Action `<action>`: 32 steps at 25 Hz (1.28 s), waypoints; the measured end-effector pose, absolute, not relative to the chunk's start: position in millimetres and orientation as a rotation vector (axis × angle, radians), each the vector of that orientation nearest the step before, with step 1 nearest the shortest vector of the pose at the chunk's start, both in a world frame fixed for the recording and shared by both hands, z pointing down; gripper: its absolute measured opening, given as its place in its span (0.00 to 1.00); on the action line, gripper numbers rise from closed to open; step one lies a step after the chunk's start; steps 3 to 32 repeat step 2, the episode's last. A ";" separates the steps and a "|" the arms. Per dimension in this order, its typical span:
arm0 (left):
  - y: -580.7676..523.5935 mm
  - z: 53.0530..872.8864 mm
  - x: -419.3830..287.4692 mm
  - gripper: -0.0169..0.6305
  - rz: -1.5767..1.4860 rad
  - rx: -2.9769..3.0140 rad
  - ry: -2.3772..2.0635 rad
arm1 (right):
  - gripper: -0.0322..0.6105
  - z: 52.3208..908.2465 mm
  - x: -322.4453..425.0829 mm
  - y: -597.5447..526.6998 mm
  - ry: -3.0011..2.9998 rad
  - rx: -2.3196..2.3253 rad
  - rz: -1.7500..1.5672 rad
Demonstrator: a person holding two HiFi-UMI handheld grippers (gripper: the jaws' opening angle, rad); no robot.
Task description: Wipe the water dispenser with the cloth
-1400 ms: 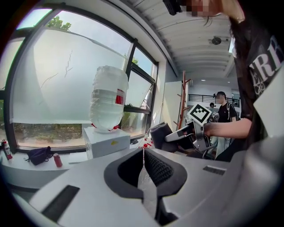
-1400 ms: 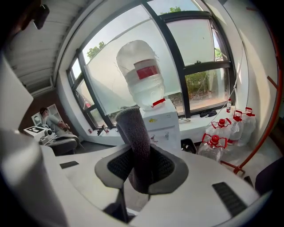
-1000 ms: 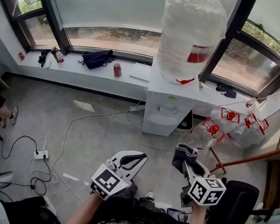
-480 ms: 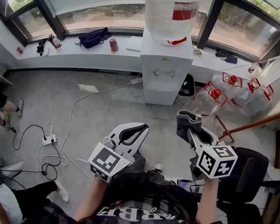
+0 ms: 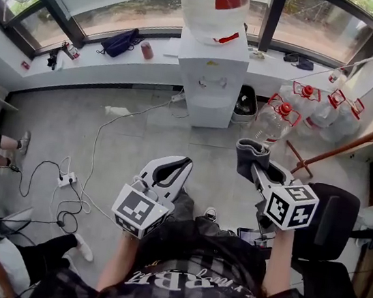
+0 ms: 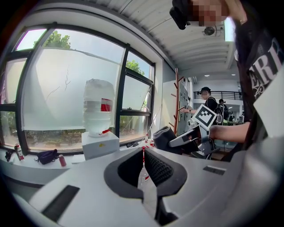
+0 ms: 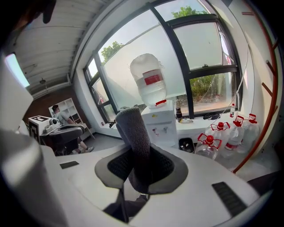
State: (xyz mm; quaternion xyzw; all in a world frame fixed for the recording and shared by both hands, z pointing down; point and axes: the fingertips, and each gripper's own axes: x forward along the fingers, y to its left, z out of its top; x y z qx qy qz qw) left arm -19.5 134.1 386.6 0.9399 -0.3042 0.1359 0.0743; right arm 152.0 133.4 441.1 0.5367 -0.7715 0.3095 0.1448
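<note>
Grey cloth sits clamped in my right gripper jaws. My left gripper jaws look nearly closed and empty. The water dispenser stands well ahead, below the window.

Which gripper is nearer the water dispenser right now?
Right, by a little. The right gripper, holding the cloth, reaches forward to the right of the water dispenser; the left gripper sits further back, almost straight in front of it.

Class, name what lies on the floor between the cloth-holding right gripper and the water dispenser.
Only bare grey floor, in the head view, between the right gripper, shut on the cloth, and the water dispenser.
</note>
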 end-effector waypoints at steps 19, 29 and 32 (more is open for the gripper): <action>139.2 388.7 -18.8 0.05 0.411 2.814 -0.920 | 0.21 443.1 155.3 138.8 -2.220 1.545 0.894; 139.2 388.7 -18.8 0.05 0.411 2.814 -0.920 | 0.21 443.1 155.3 138.8 -2.220 1.545 0.894; 139.2 388.7 -18.8 0.05 0.411 2.814 -0.920 | 0.21 443.1 155.3 138.8 -2.220 1.545 0.894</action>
